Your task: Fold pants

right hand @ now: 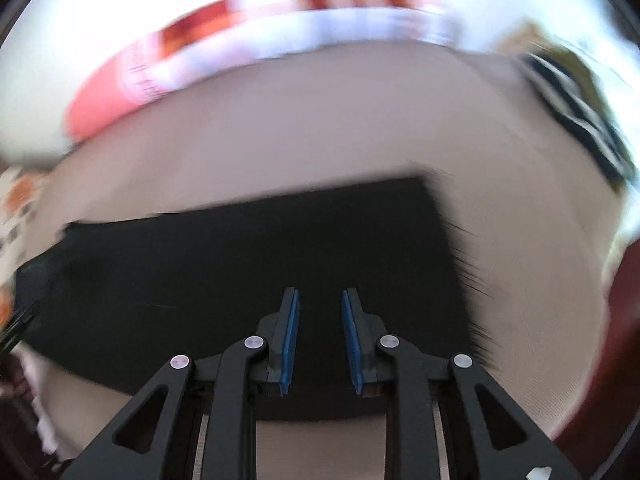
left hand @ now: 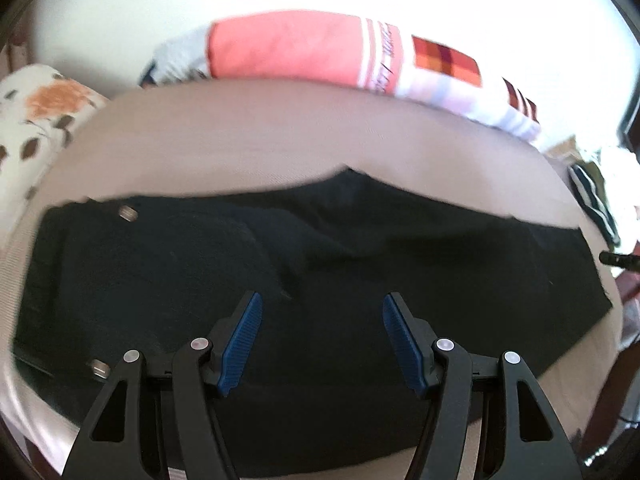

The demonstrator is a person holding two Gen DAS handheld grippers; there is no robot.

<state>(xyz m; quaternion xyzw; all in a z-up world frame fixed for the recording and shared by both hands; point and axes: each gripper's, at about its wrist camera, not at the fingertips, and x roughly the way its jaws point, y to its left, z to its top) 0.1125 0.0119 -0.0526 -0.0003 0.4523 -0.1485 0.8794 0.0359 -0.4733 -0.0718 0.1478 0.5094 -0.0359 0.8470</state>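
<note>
Black cotton pants (left hand: 280, 264) flat on beige bed sheet (left hand: 256, 132); coral pillow (left hand: 288, 46) behind. Left gripper (left hand: 322, 340) fingers spread, right gripper (right hand: 320, 340) fingers narrowly parted, both empty.

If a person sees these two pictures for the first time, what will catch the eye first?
First the black pants, spread flat across the beige bed cover, metal buttons at their left end. Behind them lies a coral and white pillow. Both grippers, left and right, hang empty above the pants.
</note>
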